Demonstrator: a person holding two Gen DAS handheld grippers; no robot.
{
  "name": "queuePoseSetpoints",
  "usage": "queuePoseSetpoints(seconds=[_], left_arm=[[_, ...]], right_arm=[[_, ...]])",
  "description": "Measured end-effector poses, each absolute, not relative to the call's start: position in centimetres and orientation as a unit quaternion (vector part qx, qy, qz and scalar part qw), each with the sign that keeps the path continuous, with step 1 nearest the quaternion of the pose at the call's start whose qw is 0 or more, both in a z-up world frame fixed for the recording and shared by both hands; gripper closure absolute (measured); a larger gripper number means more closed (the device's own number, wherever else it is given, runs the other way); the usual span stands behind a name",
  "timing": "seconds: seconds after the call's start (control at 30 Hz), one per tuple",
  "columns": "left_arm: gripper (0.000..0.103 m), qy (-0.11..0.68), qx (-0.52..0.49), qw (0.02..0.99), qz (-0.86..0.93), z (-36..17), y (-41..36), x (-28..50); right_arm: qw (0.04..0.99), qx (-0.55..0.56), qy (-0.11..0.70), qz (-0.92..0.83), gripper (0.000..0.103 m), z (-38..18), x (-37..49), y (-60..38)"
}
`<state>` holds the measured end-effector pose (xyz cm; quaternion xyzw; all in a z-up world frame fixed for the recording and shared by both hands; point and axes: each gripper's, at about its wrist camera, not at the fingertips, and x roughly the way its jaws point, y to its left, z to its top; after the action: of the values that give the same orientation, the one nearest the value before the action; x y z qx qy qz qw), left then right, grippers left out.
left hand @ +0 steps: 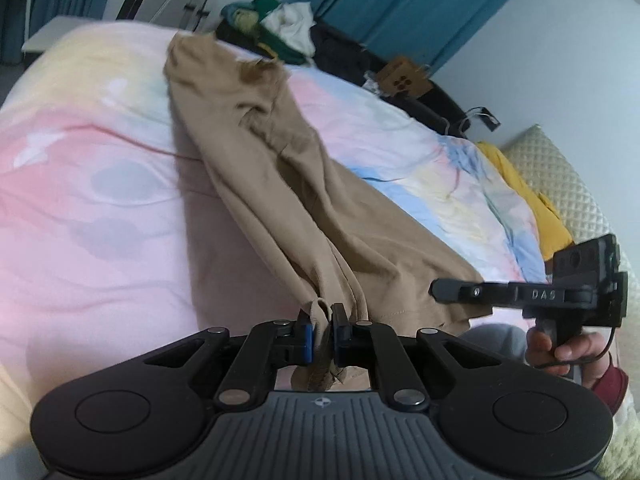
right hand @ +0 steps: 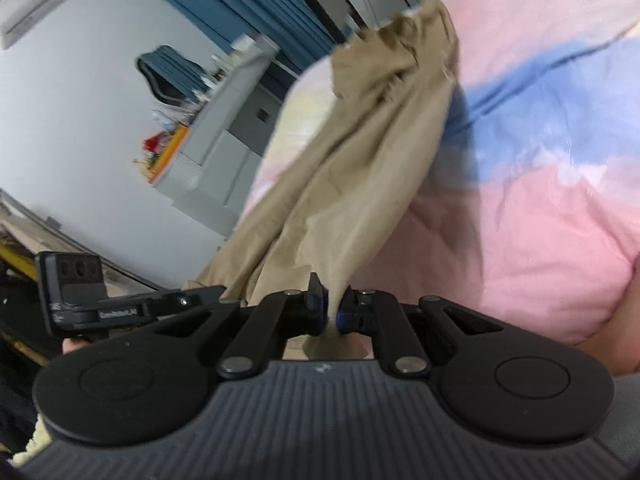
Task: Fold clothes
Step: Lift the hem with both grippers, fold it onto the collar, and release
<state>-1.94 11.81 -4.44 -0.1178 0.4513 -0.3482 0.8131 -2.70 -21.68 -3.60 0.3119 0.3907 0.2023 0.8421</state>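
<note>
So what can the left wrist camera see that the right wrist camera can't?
Only the left wrist view shows the yellow garment by the quilted pillow, the clothes pile at the bed's far edge, and the right gripper from the side. Only the right wrist view shows the grey cabinet. Both show the tan trousers on the pastel bedcover, and blue-padded fingers shut on them; the left gripper clamps a bunched edge.
</note>
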Motion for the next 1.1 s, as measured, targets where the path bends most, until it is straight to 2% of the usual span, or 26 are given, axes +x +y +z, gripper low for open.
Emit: queuePoseSetpoints(seconds=[0.17, 0.3, 0.43, 0.6, 0.77, 0.93, 1.1], left_arm=[[0.094, 0.439, -0.110, 0.816, -0.359, -2.5, 12.5, -8.6], [0.094, 0.447, -0.106, 0.810, -0.364, -3.8, 12.7, -13.9], [0.094, 0.442, -0.104, 0.815, -0.359, -4.6, 12.4, -14.9], [0.094, 0.395, -0.093, 0.842, -0.355, -2.0, 10.9, -11.3], [0.093, 0.359, -0.092, 0.868, -0.331, 0.4, 9.3, -4.2], [0.093, 0.366, -0.127, 0.876, -0.288, 0.1, 8.1, 4.5], [0.093, 0.389, -0.149, 0.875, -0.248, -2.5, 7.1, 12.3]], right_arm=[[0.841, 0.305, 0.390, 0.219, 0.094, -3.7, -8.2, -22.2], [0.832, 0.316, 0.396, 0.227, 0.094, -4.7, -11.7, -22.2], [0.825, 0.332, 0.398, 0.226, 0.094, -5.8, -12.3, -22.5], [0.847, 0.327, 0.361, 0.215, 0.094, -3.6, -8.5, -23.3], [0.875, 0.307, 0.321, 0.194, 0.094, -1.0, -2.5, -23.6], [0.892, 0.289, 0.308, 0.164, 0.094, -0.9, 5.6, -23.4], [0.894, 0.288, 0.320, 0.126, 0.094, -4.1, 13.1, -23.5]])
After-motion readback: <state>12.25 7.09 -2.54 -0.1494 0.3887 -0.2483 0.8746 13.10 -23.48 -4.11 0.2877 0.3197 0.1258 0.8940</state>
